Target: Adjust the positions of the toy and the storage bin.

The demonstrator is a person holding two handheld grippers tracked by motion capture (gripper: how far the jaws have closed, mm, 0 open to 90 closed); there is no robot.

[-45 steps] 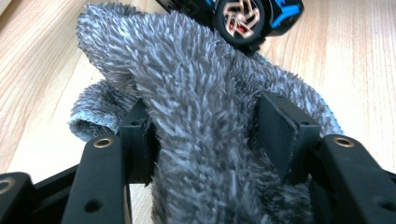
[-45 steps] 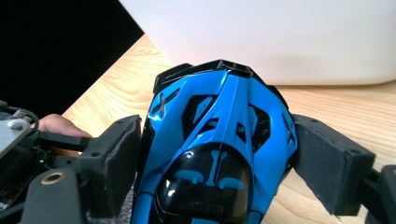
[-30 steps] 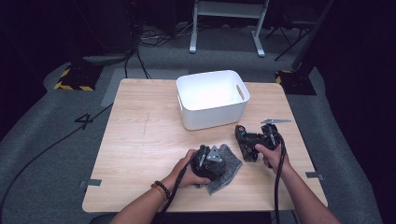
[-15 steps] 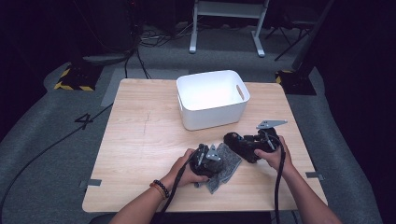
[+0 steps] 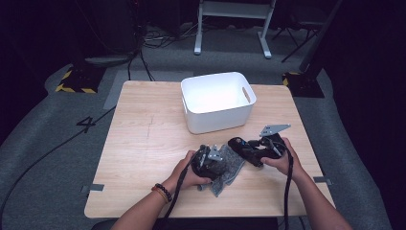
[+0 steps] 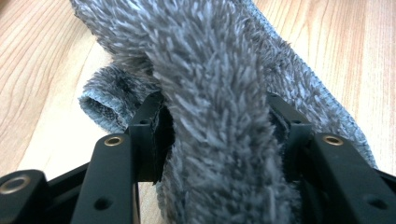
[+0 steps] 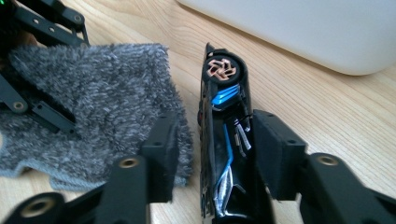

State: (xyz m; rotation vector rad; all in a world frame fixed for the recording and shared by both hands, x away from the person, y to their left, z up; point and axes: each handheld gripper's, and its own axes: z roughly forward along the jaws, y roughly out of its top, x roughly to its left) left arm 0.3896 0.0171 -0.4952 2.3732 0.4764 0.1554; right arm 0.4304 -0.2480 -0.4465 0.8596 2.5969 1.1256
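Two grippers worked side by side at the near edge of the wooden table [image 5: 143, 143], each held from below by a forearm coming in from the bottom of the high view. The left hand [image 5: 184, 172], with a beaded bracelet [image 5: 162, 191] at its wrist, held the left gripper [image 5: 210, 160] low and pointing away from the person; a thick fold of the grey fluffy cloth [image 6: 215, 93] ran up between its jaws, which had just been opening a little yet pressed it from both sides. The right hand [image 5: 282, 160] held the right gripper [image 5: 239, 146] level and pointing left toward the cloth. Its jaws had also just been opening; a black toy car [image 7: 224, 140] with blue trim and a copper-coloured wheel stood on its side between them, against the right-hand pad, with a gap at the left. The white bin [image 5: 218, 100] stood beyond both grippers. A "4" was marked on the floor [image 5: 57, 158] left of the table; no writing on the car could be read.
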